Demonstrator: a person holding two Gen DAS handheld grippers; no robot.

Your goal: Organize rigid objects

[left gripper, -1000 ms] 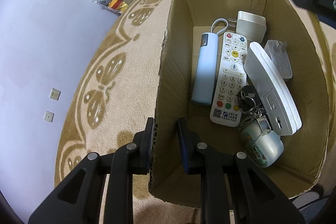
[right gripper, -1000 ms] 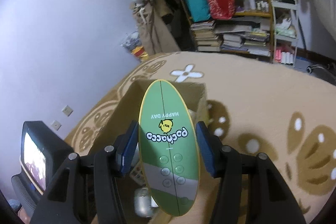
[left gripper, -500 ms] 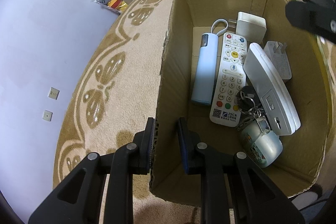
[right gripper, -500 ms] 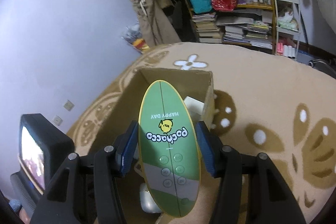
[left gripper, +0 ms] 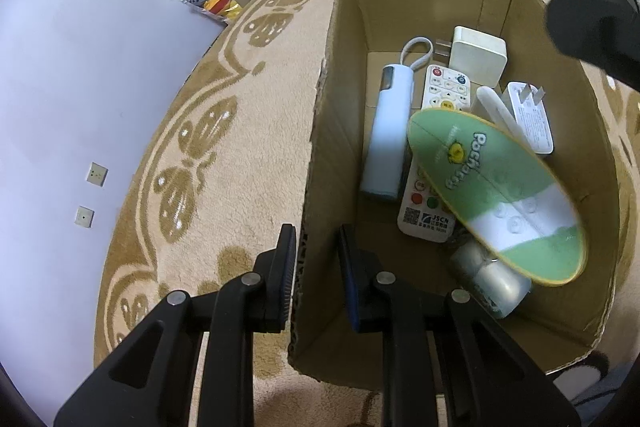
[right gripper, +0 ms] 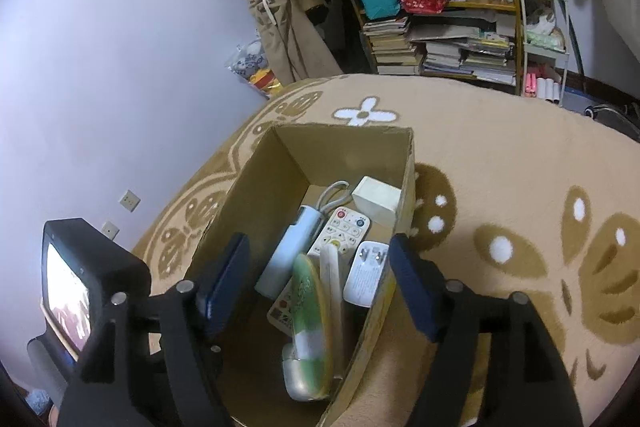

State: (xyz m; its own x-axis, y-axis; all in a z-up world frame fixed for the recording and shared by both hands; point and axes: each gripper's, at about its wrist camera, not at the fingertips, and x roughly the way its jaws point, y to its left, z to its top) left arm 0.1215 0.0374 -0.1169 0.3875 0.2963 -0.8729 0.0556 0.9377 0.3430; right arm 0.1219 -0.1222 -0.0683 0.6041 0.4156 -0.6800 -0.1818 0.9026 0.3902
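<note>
Inside the brown cardboard box (left gripper: 532, 39), the glossy green oval board (left gripper: 496, 195) overlies a white plastic remote (left gripper: 436, 211), the right gripper (right gripper: 320, 283) having just spread open and let it go, while the left gripper (left gripper: 316, 259) clamps the box's near wall.

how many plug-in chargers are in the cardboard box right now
2. A cream cube charger sits at the far end of the cardboard box; a flat white charger lies by the right wall. Others may hide under the green board.
</note>
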